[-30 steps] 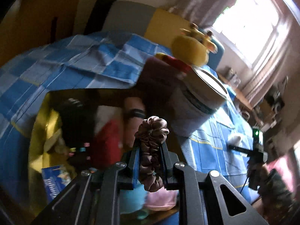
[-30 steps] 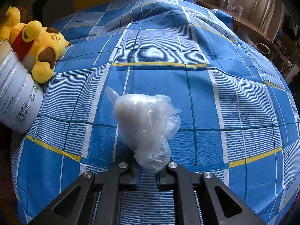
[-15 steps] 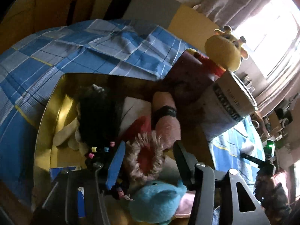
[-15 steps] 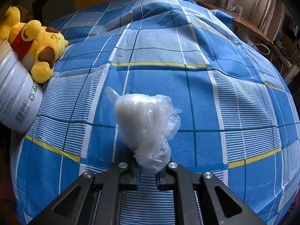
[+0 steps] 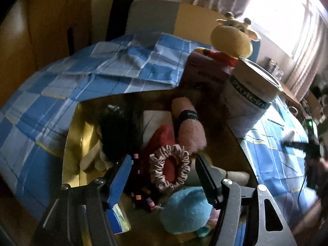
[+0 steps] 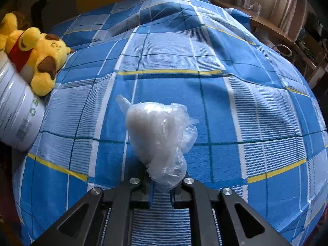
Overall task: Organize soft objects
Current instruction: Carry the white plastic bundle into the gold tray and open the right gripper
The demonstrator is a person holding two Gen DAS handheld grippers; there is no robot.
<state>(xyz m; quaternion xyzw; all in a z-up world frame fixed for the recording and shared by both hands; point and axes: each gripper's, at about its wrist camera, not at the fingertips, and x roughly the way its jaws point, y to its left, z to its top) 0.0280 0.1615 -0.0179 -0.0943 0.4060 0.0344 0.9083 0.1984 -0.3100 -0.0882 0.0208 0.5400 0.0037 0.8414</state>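
Left gripper (image 5: 162, 176) jaws are opening over the gold box (image 5: 71, 143), pink satin scrunchie (image 5: 169, 169) lying free inside; right gripper (image 6: 162, 186) clamps a crumpled clear plastic bag (image 6: 157, 135), not yet boxed.
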